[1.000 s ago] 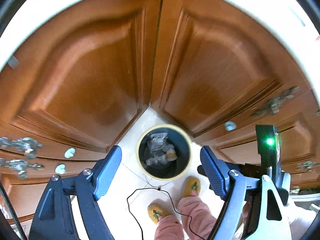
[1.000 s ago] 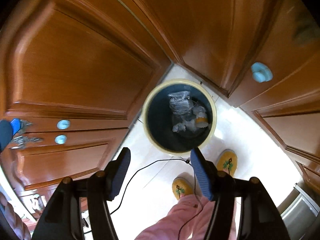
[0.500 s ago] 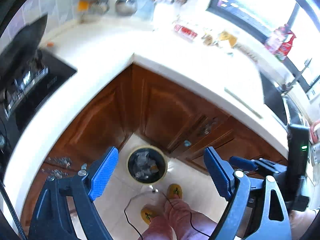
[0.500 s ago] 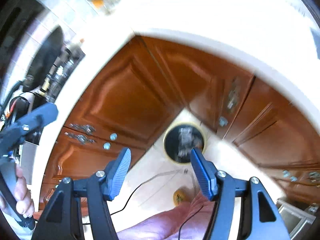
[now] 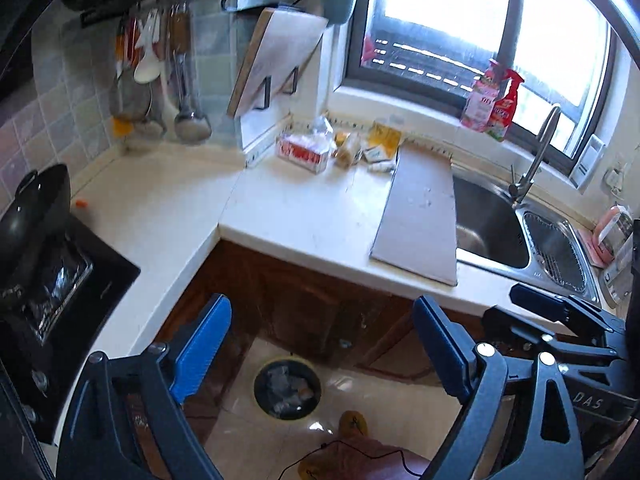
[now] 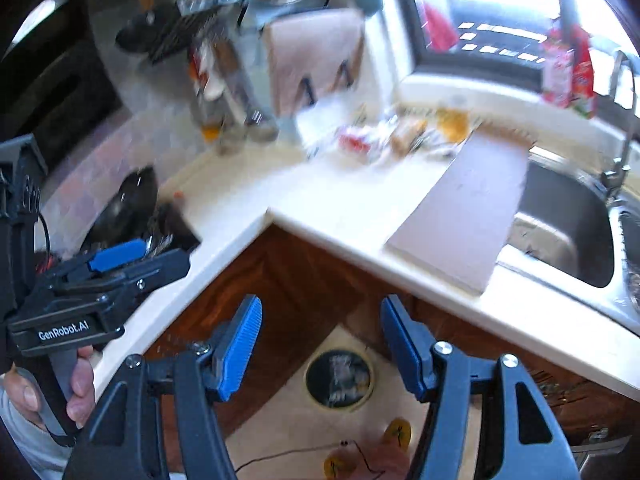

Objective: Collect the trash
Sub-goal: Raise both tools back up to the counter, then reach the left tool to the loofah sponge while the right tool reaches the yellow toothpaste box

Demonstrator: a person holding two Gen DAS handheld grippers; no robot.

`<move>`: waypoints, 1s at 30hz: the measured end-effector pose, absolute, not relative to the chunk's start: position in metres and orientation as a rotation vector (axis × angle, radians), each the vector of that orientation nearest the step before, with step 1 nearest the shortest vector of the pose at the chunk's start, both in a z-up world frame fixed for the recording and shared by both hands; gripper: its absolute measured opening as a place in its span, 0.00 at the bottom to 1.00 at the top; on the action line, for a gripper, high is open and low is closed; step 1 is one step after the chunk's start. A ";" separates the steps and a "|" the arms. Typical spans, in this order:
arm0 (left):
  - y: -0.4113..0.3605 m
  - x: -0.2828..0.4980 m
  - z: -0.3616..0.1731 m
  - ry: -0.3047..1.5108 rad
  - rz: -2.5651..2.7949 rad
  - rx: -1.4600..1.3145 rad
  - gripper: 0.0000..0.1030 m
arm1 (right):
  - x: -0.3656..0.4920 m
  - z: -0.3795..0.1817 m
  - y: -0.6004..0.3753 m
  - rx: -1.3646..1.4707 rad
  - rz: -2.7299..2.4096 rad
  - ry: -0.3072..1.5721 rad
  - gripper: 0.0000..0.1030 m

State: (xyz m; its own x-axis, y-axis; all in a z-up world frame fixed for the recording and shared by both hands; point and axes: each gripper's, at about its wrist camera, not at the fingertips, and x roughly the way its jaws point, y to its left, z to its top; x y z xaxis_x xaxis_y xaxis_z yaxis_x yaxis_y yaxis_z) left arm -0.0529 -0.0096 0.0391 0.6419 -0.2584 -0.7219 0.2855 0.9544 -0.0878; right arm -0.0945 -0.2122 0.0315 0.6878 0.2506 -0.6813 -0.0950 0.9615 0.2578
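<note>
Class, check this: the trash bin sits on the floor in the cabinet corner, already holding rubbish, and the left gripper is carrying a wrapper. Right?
Not quite. The left gripper is open with nothing between its fingers, as the left wrist view shows. The trash bin does sit on the floor in the cabinet corner, holding rubbish.

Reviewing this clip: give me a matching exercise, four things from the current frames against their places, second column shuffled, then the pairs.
Things:
1. trash bin
2. wok
3. spray bottle
4. grey board

Places:
A. on the windowsill
B. on the floor by the corner cabinets
C. on the counter beside the sink
D. on the stove at the left

Pairs: 1-B, 2-D, 3-A, 4-C
</note>
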 end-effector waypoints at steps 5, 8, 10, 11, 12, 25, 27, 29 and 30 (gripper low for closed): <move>-0.021 -0.041 0.060 0.770 -0.325 0.052 0.90 | -0.091 0.056 -0.232 0.219 0.122 0.737 0.61; -0.027 -0.031 0.069 0.757 -0.326 0.051 0.91 | -0.083 0.068 -0.245 0.234 0.086 0.714 0.61; -0.030 -0.022 0.072 0.752 -0.321 0.048 0.91 | -0.079 0.076 -0.253 0.228 0.067 0.694 0.61; -0.033 -0.014 0.075 0.750 -0.316 0.048 0.92 | -0.075 0.079 -0.255 0.220 0.057 0.687 0.61; -0.034 -0.010 0.075 0.748 -0.312 0.047 0.93 | -0.068 0.082 -0.259 0.211 0.049 0.682 0.61; -0.077 0.112 0.088 0.714 -0.193 0.062 0.95 | 0.045 0.107 -0.300 0.061 -0.015 0.663 0.61; -0.087 0.129 0.088 0.712 -0.185 0.067 0.95 | 0.063 0.110 -0.316 0.071 -0.029 0.657 0.61; -0.099 0.151 0.086 0.709 -0.170 0.077 0.95 | 0.081 0.111 -0.333 0.084 -0.055 0.656 0.61; -0.105 0.161 0.086 0.708 -0.162 0.082 0.95 | 0.089 0.111 -0.341 0.088 -0.063 0.659 0.61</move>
